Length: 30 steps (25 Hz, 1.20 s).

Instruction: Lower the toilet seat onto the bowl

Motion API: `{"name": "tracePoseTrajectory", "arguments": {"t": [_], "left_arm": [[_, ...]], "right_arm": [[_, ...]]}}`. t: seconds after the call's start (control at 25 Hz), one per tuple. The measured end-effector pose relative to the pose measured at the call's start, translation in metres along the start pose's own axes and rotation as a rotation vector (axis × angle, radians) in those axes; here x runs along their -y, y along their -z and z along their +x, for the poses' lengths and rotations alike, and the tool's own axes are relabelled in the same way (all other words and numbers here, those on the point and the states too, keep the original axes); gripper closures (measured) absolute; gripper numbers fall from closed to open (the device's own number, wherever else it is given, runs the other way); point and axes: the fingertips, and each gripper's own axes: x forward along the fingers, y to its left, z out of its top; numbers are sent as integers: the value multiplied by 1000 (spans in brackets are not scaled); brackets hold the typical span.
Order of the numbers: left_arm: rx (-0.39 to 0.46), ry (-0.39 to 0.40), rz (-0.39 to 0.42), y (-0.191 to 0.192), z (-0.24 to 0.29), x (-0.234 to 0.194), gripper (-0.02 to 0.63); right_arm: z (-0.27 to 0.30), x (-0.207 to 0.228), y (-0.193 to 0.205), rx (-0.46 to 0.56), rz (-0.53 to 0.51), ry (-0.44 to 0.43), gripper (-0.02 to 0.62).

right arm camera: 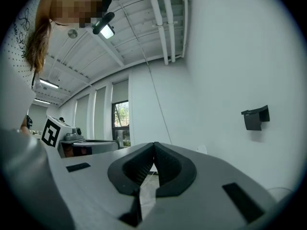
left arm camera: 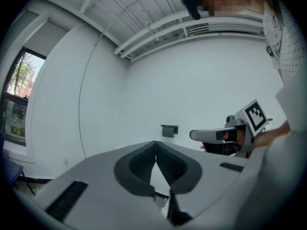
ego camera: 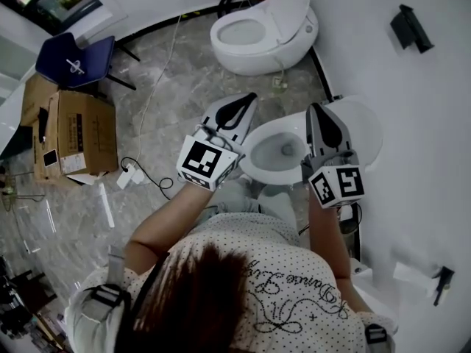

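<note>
Nearest, my left gripper and right gripper hover side by side above the near toilet. Both pairs of jaws are clenched pad to pad, with nothing between them and touching nothing.

Just below them, the bowl stands open with water visible in it. The toilet seat is raised on the bowl's wall side, to my right, and is not yet lowered. I cannot tell seat from lid in that white upright part.

Handling, as a judgement: the seat is probably rigid moulded plastic, fairly light, glossy and slippery, and it turns on a hinge at the back. Past its balance point it would likely fall by its own weight, and a slam could crack it. The best hold is the free top edge, farthest from the hinge, pinched across its thin rim so the descent can be braked.

Farther off, a second toilet stands with its cover up, a blue chair sits on the floor, and a black bracket is fixed to the wall.

Count: grippers, two; toilets, two; raised seat to lower, one; chair, one; bracket, one.
</note>
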Motion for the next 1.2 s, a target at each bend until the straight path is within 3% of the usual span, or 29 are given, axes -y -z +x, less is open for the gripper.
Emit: {"name": "tracePoseTrajectory", "arguments": {"t": [0.68,1.2], "left_arm": [[20,58,0,0,13,14,601],[-2,37,-12,8,7,10,601]], "right_arm": [[-16,28,-1,18,-8,102,583],[-27,29,-8,30,-23,139,583]]}}
